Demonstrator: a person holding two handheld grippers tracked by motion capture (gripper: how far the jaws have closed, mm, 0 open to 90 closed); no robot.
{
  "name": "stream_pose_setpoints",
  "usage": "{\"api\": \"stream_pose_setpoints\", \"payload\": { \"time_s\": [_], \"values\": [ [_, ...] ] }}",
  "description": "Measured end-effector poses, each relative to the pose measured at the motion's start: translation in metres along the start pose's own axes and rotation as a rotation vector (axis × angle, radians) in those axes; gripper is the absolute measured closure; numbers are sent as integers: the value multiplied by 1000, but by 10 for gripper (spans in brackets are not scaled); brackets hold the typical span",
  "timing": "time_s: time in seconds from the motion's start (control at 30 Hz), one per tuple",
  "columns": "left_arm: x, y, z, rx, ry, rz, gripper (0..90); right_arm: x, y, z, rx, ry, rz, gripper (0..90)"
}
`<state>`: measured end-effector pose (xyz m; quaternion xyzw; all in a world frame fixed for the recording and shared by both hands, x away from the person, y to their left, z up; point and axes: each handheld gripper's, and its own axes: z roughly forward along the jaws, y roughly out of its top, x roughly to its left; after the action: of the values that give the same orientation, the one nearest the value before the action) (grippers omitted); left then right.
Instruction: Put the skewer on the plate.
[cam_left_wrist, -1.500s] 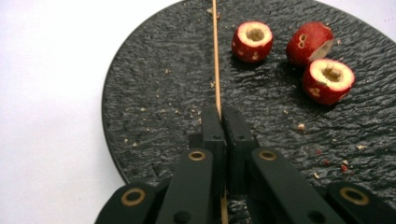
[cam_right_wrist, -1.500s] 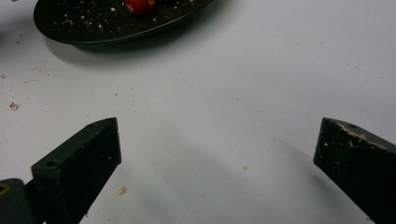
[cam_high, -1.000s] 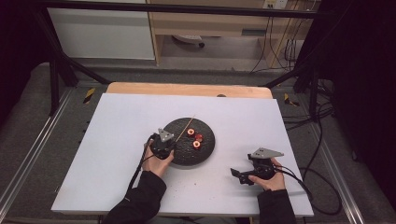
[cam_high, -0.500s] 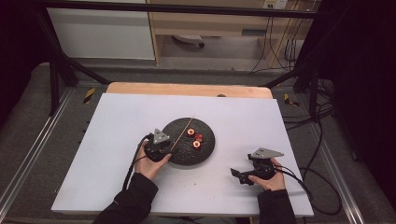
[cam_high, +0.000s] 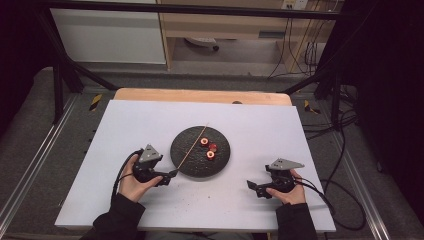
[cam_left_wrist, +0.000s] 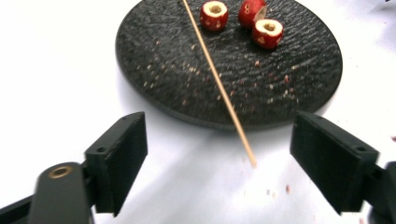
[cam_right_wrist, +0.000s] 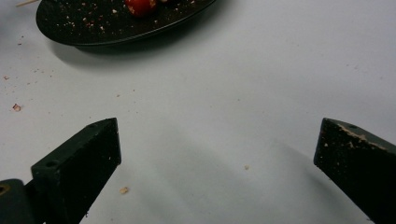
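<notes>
Left gripper (cam_high: 171, 176) sits lower left of centre in the high view, held in the person's left hand (cam_high: 131, 180), jaws spread wide and empty. In the left gripper view its two black jaws rise from the bottom corners with a broad gap; the near tip of the wooden skewer (cam_left_wrist: 219, 85) lies on the table between them, touching neither.

Right gripper (cam_high: 252, 187) is at lower right of the high view in the right hand (cam_high: 289, 192), jaws likewise wide apart, nothing between them. Right gripper view: bare white table (cam_right_wrist: 224, 116) with scattered crumbs between the jaws; the right jaw's top edge carries pale specks.

Black round plate (cam_high: 186, 162) lies mid-frame on the table, just right of the left gripper, well apart from the right one. Skewer runs diagonally across the plate, one end overhanging the lower-left rim, the other past the upper rim. Three red cored fruit pieces (cam_left_wrist: 214, 15) cluster on the plate's upper right part, beside the skewer, close together. Crumbs dot the plate surface.
</notes>
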<state>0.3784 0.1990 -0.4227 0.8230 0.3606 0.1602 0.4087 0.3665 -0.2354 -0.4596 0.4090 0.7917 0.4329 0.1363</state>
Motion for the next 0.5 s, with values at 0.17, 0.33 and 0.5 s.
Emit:
{"api": "stream_pose_setpoints", "payload": {
  "time_s": [0.17,0.33,0.5],
  "values": [
    [8,-15,-14,-3,19,6,101,1,0,-1,-2,1,4,8],
    [15,-29,-26,-8,42,13,79,1,1,-1,0,8,3,7],
    [22,-44,-34,-31,52,-2,77,2,0,-1,11,17,-2,6]
  ]
}}
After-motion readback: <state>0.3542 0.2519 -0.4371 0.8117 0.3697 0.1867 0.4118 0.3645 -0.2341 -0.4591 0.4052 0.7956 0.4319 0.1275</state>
